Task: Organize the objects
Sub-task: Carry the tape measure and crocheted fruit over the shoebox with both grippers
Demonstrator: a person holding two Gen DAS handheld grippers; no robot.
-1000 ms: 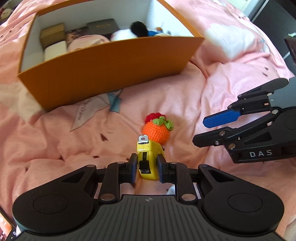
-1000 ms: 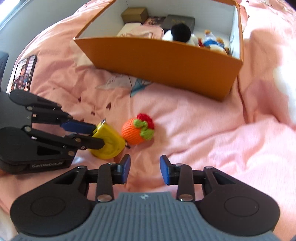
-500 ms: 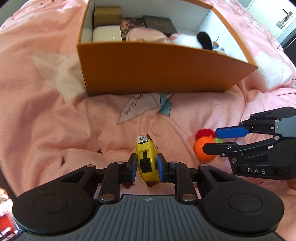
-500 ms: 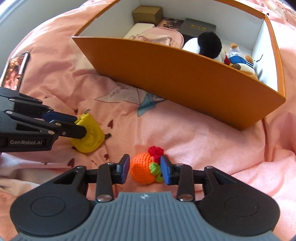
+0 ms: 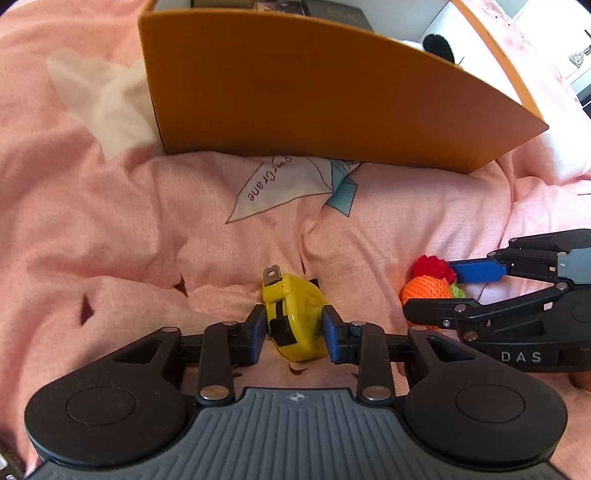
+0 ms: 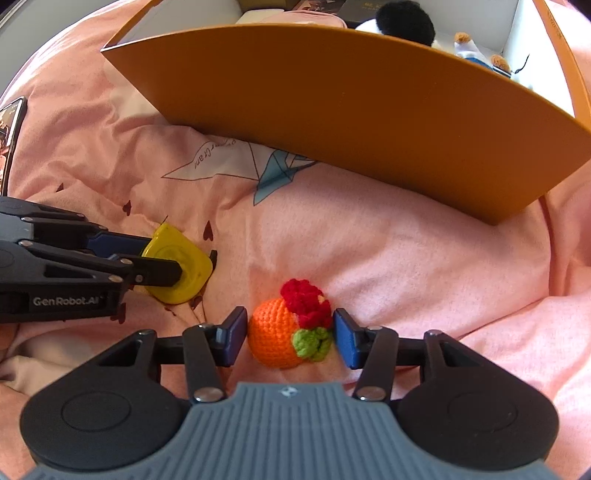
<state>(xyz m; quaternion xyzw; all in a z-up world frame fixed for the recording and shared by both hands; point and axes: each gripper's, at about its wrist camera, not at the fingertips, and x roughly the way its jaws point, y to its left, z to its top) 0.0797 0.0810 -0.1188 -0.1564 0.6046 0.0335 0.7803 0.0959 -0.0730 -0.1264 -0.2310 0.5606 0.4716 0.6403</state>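
The yellow tape measure [image 5: 295, 321] lies on the pink bedspread [image 5: 110, 258] at lower centre of the left wrist view, between the blue pads of the left gripper [image 5: 295, 334]. Its jaws have just been opening; small gaps show on both sides, so the pads stand apart and no longer clamp it. In the right wrist view the crocheted orange toy [image 6: 284, 332] sits at lower centre between the pads of the right gripper [image 6: 290, 338], whose jaws have also just been opening and stand clear of it.

The orange box [image 6: 351, 110] across the top of both frames already holds several things: a black-and-white plush [image 6: 402, 18], small boxes and a small figure. These 2 items remain outside it on the bedspread, so the sorting looks unfinished.

Both grippers point steeply down at the bedspread, side by side, the left one's fingers reaching in from the left edge of the right wrist view.
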